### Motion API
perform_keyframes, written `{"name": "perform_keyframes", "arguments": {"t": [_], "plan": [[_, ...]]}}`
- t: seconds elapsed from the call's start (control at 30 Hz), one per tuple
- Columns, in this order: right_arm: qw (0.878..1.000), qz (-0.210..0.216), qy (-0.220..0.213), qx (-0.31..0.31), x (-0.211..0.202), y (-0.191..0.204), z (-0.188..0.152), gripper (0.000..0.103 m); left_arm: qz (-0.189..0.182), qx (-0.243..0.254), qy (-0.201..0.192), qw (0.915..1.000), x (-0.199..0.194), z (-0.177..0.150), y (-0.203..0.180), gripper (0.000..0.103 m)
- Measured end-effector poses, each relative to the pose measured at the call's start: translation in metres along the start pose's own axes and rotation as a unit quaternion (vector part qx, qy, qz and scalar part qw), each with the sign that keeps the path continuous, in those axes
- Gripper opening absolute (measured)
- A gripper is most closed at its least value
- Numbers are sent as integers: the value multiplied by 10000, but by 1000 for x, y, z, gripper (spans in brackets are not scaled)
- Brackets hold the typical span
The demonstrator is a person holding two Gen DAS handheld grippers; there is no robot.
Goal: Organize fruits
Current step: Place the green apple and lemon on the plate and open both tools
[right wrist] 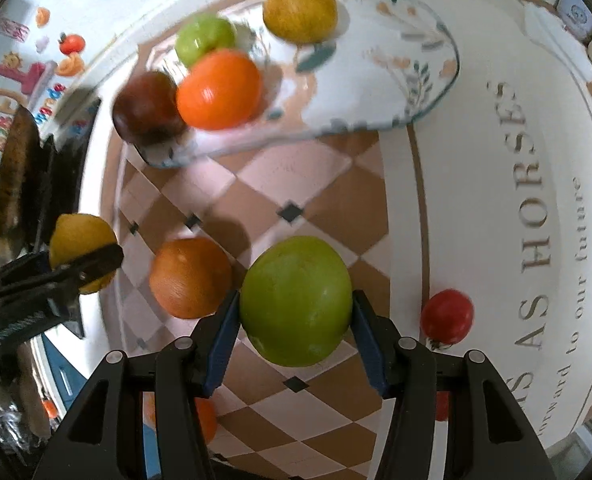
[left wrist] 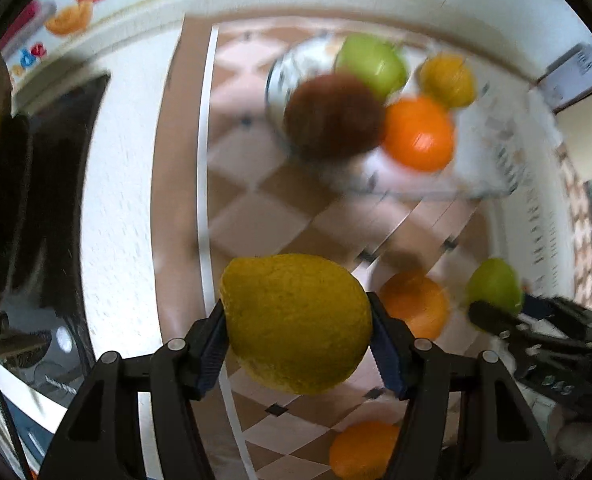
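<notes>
Between grippers: orange; plate ahead, 4 fruits.

The left gripper squeezes a lemon between its fingers; the right gripper squeezes an apple.

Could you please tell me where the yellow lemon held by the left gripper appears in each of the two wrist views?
Left wrist view: the lemon sits at bottom centre, clamped between the left gripper's blue pads.
Right wrist view: the same lemon shows at the left edge, halfway down, partly behind that gripper's dark finger.
Shared landmark: the glass plate of fruit, far up in both views.
</notes>
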State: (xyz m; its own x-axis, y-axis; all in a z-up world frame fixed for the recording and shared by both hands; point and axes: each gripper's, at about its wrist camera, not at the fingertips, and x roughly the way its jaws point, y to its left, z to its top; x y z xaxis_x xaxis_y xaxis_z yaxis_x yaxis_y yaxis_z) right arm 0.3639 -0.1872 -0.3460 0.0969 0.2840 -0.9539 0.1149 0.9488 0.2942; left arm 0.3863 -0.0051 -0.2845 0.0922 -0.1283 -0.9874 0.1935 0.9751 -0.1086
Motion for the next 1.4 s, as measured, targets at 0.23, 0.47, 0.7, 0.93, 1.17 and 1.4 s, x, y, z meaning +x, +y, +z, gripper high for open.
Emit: {"name": "perform_keyframes", "arguments": {"t": [0.23,0.47,0.7,0.93,1.17,1.4], "plan": [[9974,245,-663,132,-57,-7,55,57,-289,99,-533,9981,-48,67,-7,60],[9968,-72,-726,337,-54,-35,125,57,-170,77,-303,9994,-18,146,-1,60],[9984,-279,-404,296,-24,-46,150,57,-277,-104,423,9987,38,181,13,61],[9991,-145,-22,398,0,-53,153,57,-407,-381,739,9957,56,184,21,61],[9983,-137,130,554,8,-50,153,84,-320,-356,727,9962,51,186,21,85],[9980,-381,90,500,-8,-41,149,97,54,-337,447,9984,25,180,24,96]]}}
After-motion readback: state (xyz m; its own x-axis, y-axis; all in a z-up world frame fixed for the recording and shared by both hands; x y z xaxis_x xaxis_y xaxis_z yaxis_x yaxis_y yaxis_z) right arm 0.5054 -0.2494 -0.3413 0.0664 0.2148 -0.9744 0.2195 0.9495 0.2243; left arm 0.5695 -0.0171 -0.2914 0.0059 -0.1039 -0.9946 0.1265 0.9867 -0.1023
